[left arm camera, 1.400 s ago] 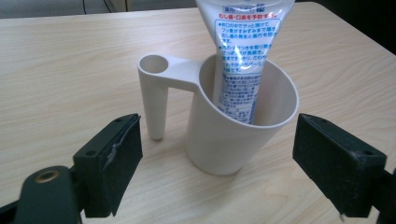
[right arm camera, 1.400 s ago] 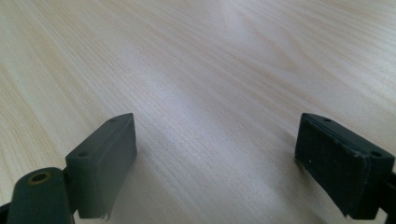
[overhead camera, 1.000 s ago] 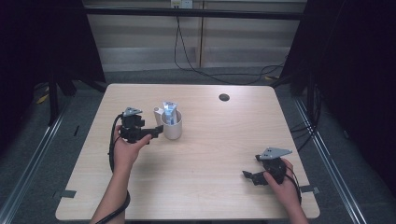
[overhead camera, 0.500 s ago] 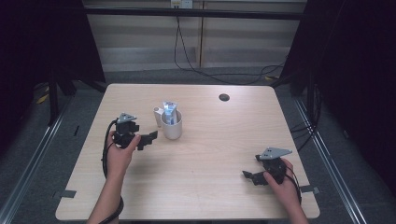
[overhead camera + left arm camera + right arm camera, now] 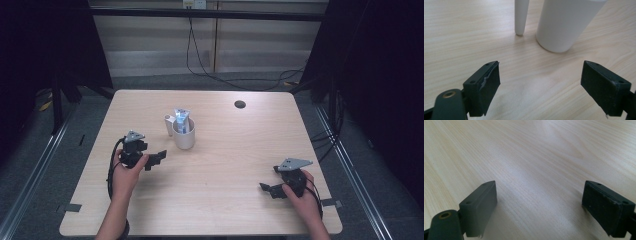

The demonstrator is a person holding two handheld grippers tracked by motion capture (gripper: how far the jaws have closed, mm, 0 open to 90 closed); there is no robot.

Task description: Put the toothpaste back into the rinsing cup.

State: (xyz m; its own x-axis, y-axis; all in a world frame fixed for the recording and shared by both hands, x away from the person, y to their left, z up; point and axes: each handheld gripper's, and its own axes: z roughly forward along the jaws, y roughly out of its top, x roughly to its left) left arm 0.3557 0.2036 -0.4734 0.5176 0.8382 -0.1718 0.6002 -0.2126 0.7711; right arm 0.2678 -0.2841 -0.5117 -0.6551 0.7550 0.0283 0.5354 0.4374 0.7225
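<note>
A white cup (image 5: 184,137) stands left of the table's middle with a blue and silver tube (image 5: 181,120) upright in it. A slim white piece (image 5: 169,122) stands close at the cup's left. My left gripper (image 5: 156,159) is open, low over the table a short way front-left of the cup, holding nothing. In the left gripper view its jaws (image 5: 540,85) stand wide apart, with the cup (image 5: 567,23) and the white piece (image 5: 521,16) beyond them. My right gripper (image 5: 267,189) is open near the front right; its jaws (image 5: 539,207) frame bare wood.
The light wooden table (image 5: 225,215) has a small dark round hole (image 5: 240,104) at the back right. Dark floor, rails and cables surround it. Tape marks sit at the front corners.
My left gripper has drawn back from beside the cup toward the person's side and a little left. The cup, the tube and the right gripper have stayed put.
</note>
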